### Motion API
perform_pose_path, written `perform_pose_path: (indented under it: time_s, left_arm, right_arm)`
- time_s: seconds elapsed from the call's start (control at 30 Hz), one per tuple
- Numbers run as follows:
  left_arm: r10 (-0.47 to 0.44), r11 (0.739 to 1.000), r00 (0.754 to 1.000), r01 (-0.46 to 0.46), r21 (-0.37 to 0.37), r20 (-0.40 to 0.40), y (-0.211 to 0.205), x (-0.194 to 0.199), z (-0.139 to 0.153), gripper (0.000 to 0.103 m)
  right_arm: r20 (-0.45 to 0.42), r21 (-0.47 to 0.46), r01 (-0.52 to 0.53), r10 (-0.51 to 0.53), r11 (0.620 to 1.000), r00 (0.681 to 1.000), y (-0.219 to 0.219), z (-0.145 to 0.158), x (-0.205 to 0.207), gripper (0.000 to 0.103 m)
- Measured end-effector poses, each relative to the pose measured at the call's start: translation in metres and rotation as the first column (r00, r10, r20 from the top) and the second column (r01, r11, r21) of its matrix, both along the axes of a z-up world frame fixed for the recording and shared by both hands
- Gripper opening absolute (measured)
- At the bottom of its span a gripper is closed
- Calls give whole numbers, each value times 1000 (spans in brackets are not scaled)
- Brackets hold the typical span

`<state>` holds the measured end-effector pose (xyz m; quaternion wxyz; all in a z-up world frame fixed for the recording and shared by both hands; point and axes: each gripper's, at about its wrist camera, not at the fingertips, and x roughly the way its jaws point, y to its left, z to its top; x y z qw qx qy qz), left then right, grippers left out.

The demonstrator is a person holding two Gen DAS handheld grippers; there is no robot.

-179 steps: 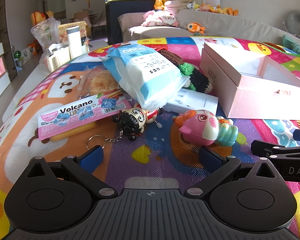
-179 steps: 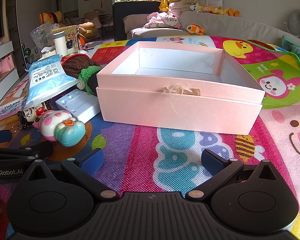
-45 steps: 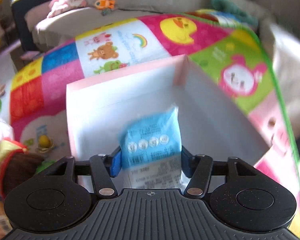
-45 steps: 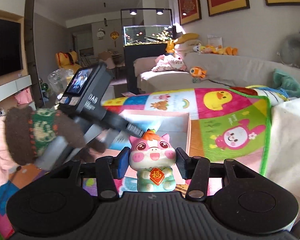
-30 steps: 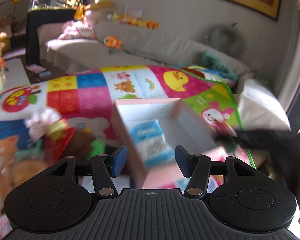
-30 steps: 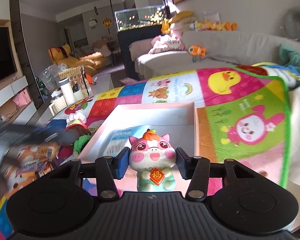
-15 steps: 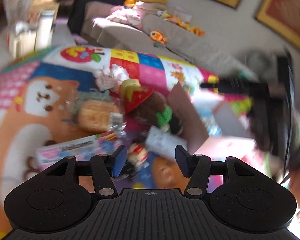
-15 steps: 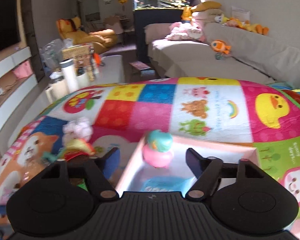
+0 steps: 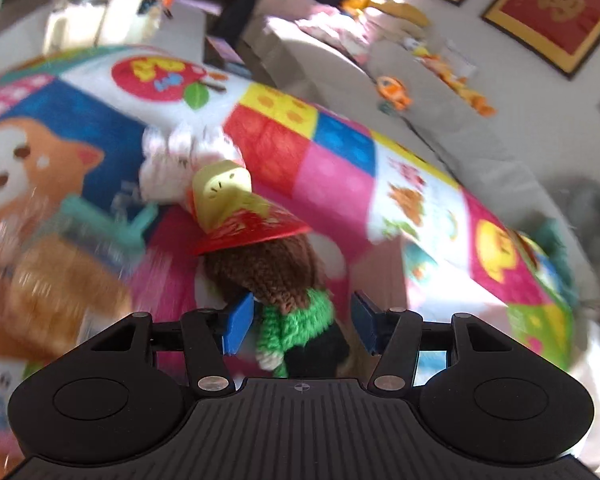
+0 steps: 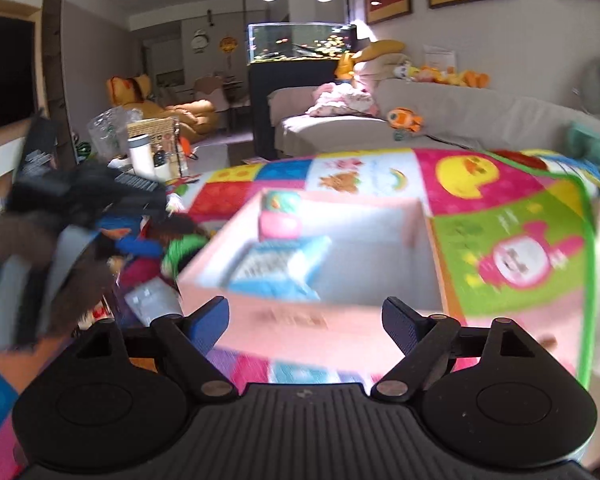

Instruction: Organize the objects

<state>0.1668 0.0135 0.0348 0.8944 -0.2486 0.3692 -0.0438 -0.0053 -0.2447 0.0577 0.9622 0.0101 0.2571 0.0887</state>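
In the left wrist view my left gripper (image 9: pixel 302 328) is open, its jaws on either side of a knitted doll (image 9: pixel 278 280) with brown hair, a green scarf and a red hat, lying on the colourful mat. In the right wrist view my right gripper (image 10: pixel 306 324) is open and empty, above the near wall of the pink box (image 10: pixel 300 320). The blue and white packet (image 10: pixel 278 266) and the pink pig toy (image 10: pixel 280 216) lie inside the box. The left gripper (image 10: pixel 76 216) shows at the left of that view, over the doll (image 10: pixel 176 240).
A wrapped bread (image 9: pixel 56 288), a white fluffy toy (image 9: pixel 180 160) and a pink card lie left of the doll. A small white box (image 10: pixel 152 300) sits beside the pink box. A sofa (image 10: pixel 440 120) with plush toys and a fish tank (image 10: pixel 300 44) stand behind.
My right gripper has let go of the pig toy into the box and pulled back. My left gripper has swung left and down onto the knitted doll.
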Motion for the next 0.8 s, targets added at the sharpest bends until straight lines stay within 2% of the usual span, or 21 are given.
perform_pose_path:
  time_s: [0.07,0.1,0.17,0.27,0.3,0.37,0.43,0.57,0.7,0.8]
  left_arm:
    - [43,998,999,-42,44,-11,-6,13,-5,59]
    - [61,996,998,-59,64,-31,-9,20,-10,67]
    - [70,996,996,-67,50,-61,-12,31,-19,71]
    - [37,993,998,-31,114,-51,-19,34,-16,67]
    - [7,995,999,-2,100,-48,-16,34,-16,62]
    - [-54,997,997,56,49,-49,-8,34,-17,57]
    - [-104,994,993,105,34,-51,-2,29,-15,54]
    - [-222,974,975,222,35,12,12,-10,2,51]
    - [-364,931,929,365,-3,62,33,-68,23,51]
    - [-434,901,899,434,13,57,52,-115,28,52]
  right_arm:
    - [5,23,16,-17,1000,1000,-6,-9,-11,86]
    - [6,35,20,-20,999,1000,-7,-14,-16,86]
    - [4,54,20,-20,998,1000,-6,-25,-24,87]
    - [1,66,24,-24,998,1000,-4,-35,-26,87]
    - [-2,63,27,-27,998,1000,-2,-38,-27,87]
    - [-10,56,30,-30,998,1000,0,-40,-25,87]
    - [-17,69,27,-25,997,1000,-1,-41,-23,89]
    - [-39,77,33,-30,996,999,-2,-44,-21,91]
    - [-58,67,34,-30,997,998,0,-46,-18,93]
    - [-68,26,17,-16,1000,998,7,-47,-15,93]
